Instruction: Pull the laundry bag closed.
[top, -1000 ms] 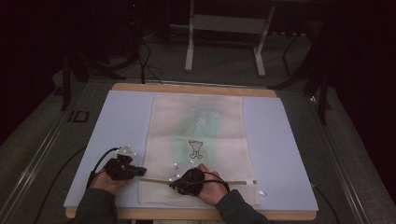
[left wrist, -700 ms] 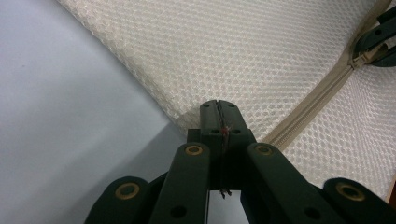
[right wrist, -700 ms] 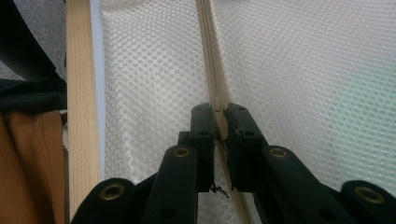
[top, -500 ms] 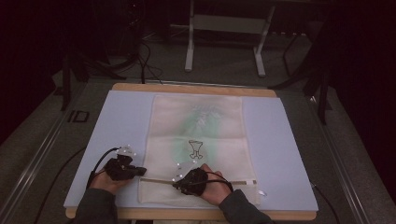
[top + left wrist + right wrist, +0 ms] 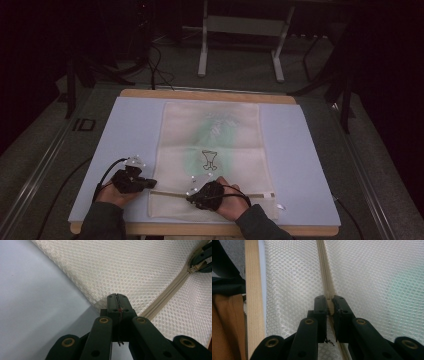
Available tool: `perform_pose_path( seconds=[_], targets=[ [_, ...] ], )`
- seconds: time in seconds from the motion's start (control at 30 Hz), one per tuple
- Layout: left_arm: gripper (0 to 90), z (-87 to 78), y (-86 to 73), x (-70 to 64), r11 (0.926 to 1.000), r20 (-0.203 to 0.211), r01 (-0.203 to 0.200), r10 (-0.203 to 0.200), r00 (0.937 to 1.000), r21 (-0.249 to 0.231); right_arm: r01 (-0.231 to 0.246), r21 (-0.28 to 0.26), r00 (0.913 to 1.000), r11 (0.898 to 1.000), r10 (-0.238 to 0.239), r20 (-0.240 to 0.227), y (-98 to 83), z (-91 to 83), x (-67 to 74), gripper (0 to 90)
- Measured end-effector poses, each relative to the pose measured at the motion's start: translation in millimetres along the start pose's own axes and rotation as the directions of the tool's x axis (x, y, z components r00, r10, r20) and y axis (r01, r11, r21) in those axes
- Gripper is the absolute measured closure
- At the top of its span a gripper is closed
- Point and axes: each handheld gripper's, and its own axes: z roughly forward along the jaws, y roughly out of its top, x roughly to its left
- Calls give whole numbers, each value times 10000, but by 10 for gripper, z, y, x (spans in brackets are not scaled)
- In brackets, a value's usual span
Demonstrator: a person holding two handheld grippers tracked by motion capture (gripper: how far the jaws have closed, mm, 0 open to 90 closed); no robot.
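A cream mesh bag [image 5: 210, 135] with a green item and a black cup print inside lies flat on the pale blue mat [image 5: 300, 150]. Its zipper [image 5: 250, 194] runs across the near end. My left gripper [image 5: 151, 184] is shut on the bag's left edge [image 5: 105, 293] where the zipper tape [image 5: 165, 298] ends. My right gripper [image 5: 190, 195] points left along the zipper and is shut on the zipper pull [image 5: 330, 307]. The left gripper view shows that pull [image 5: 194, 268] held in the other gripper's black tips [image 5: 203, 261].
The mat covers a wooden table whose rim [image 5: 200, 94] shows at the far side and near edge [image 5: 253, 290]. A metal stand [image 5: 240, 45] and cables [image 5: 155, 60] are on the dark floor beyond. A brown sleeve [image 5: 227, 322] is beside the near edge.
My right gripper has slid a little to the right along the zipper with the pull in it. The left gripper has stayed put on the bag's edge.
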Motion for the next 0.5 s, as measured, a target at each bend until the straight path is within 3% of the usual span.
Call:
perform_pose_path(
  seconds=[0.5],
  targets=[
    [898,1,4,-5,10000,-23,-4,4,10000,21,-52,117,9999,9999,51,96,-31,-16,8,823]
  ],
)
